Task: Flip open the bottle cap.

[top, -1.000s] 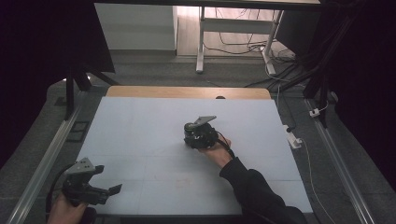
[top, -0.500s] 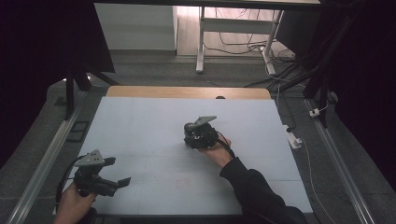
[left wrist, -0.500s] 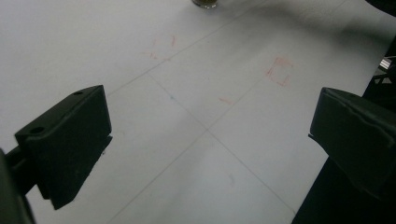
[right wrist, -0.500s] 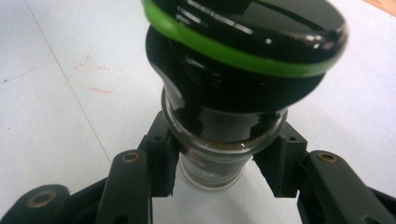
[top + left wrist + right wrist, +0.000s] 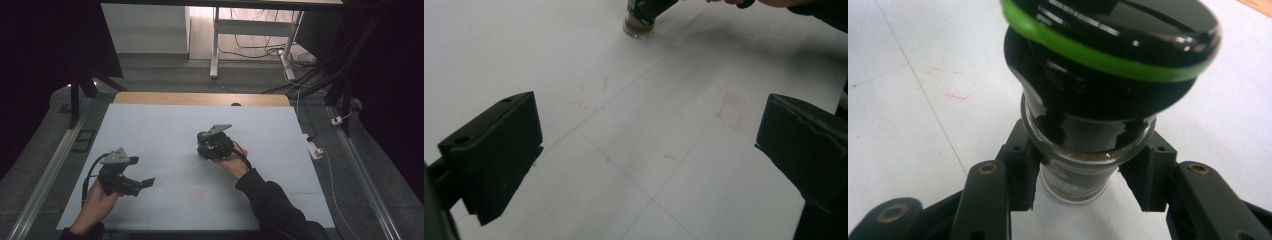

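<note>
A person is working at a table covered by a pale white mat, holding a two-jaw gripper in each hand; the right gripper is sitting near the middle of the mat, its jaws pinching a small glass jar on both sides of the clear glass body, just below the jar's neck; the jar is standing upright on the mat between those jaws, with brown powdery contents showing through the glass, and it is wearing a glossy black lid with a bright green ring that is looming directly above the jaws in the right gripper view; the right hand is lying behind that gripper, with a dark sleeve trailing back toward the near edge of the table; the left gripper is hovering over the near left part of the mat, well apart from the jar, its jaws spread wide with nothing between them; ahead of the left gripper, far off along its jaws, the jar and the right gripper are appearing at the top of its own view; between the left gripper and the jar, faint red pencil marks and thin grey lines are crossing the bare mat.
</note>
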Available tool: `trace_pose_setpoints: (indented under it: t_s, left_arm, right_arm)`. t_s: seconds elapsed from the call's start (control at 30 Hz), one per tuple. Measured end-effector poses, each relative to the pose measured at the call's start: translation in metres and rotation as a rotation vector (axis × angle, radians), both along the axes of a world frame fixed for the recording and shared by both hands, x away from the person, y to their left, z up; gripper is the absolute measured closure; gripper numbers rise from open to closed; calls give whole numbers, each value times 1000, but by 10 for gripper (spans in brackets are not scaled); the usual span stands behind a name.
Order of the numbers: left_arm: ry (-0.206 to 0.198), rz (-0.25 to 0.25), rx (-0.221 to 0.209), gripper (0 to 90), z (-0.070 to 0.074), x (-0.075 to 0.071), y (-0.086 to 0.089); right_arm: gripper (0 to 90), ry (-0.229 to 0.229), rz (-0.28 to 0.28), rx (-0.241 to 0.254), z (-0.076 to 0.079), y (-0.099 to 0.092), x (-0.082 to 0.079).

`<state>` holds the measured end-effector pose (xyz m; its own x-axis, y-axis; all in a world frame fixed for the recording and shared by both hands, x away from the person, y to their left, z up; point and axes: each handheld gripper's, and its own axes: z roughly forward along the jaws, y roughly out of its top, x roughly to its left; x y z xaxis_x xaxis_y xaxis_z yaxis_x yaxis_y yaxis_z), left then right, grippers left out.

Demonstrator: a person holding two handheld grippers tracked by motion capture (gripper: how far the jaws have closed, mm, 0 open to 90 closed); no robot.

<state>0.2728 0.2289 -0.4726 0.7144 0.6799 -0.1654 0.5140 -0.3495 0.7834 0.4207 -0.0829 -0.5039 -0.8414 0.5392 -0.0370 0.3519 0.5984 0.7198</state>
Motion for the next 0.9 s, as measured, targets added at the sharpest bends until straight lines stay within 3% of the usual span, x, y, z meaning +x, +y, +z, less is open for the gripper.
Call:
trace_pose_setpoints:
  t_s: [0.17,0.43,0.7,0.9]
  left_arm:
    - [-3,-10,-9,0,4,16,-12]
    - [-11,-20,44,0,4,43,-34]
    - [-3,-11,41,0,2,66,-48]
    - [-3,-35,28,2,3,81,-61]
  right_arm:
    - [521,-3,2,0,0,0,0]
    - [522,-4,3,3,0,0,0]
    - [522,-4,5,3,0,0,0]
    - [522,-4,5,4,-1,-1,0]
